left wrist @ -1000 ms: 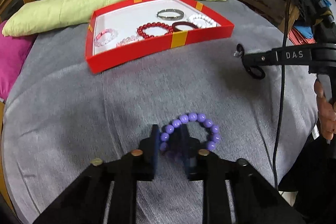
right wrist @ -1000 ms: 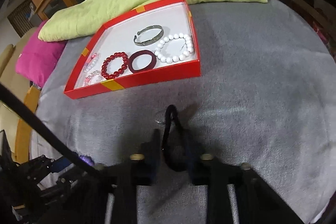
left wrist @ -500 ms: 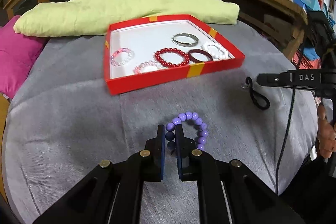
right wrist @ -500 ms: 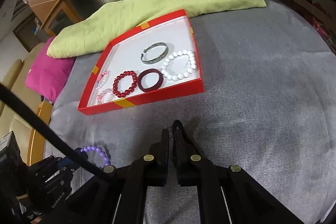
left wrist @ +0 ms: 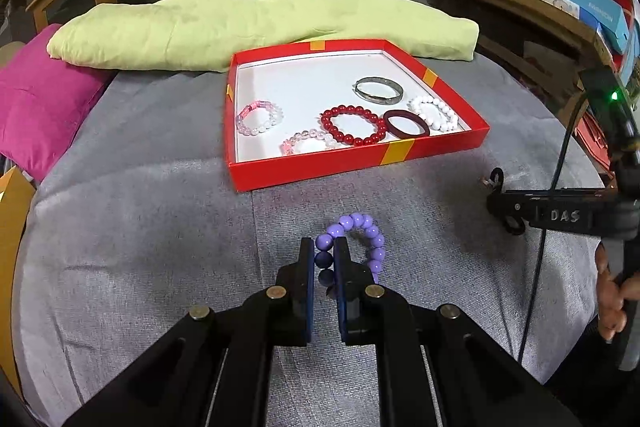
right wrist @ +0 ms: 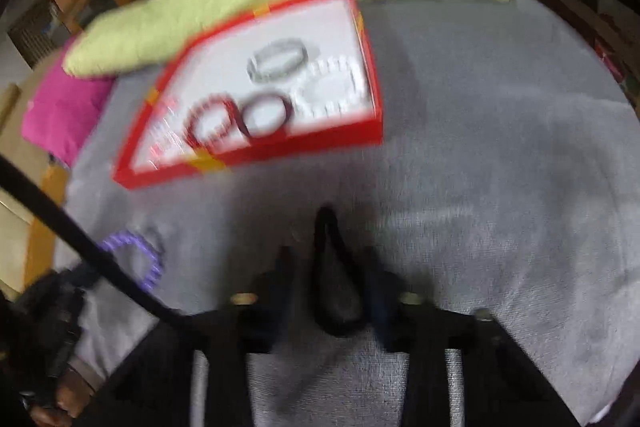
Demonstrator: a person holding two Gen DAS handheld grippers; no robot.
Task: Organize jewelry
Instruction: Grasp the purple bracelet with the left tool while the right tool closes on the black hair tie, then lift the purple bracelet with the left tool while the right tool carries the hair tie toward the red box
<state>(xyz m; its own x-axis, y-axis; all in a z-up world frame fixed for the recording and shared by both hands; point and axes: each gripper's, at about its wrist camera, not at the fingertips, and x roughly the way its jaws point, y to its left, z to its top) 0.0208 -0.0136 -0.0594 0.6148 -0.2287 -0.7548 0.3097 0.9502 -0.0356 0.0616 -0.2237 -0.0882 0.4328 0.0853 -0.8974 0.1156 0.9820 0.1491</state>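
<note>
The left gripper (left wrist: 324,259) points forward and slightly down over the grey cloth (left wrist: 140,227), toward the red tray (left wrist: 352,163). Its two fingers are nearly closed and they pinch the near-left side of the purple bead bracelet (left wrist: 360,239); a few beads sit between the blue pads, and the rest of the ring sticks out to the right and ahead of the tips.

The right gripper (right wrist: 328,267) is also directed toward the tray, low above the cloth. This view is blurred. Its fingers stand apart, and a black loop (right wrist: 334,279), maybe a cord bracelet, is between them. I cannot tell if the fingers touch it. In the left wrist view the same gripper comes in from the right side, almost horizontal, with the loop at its tip and the person's right hand (left wrist: 614,299) on the handle below.

The tray lies further back on the cloth, in front of a green cushion (left wrist: 240,31). Inside it are a silver bangle (left wrist: 378,90), a white bead bracelet (left wrist: 434,111), a dark red ring bracelet (left wrist: 406,123), a red bead bracelet (left wrist: 354,125) and two pale pink bead bracelets (left wrist: 260,117).
</note>
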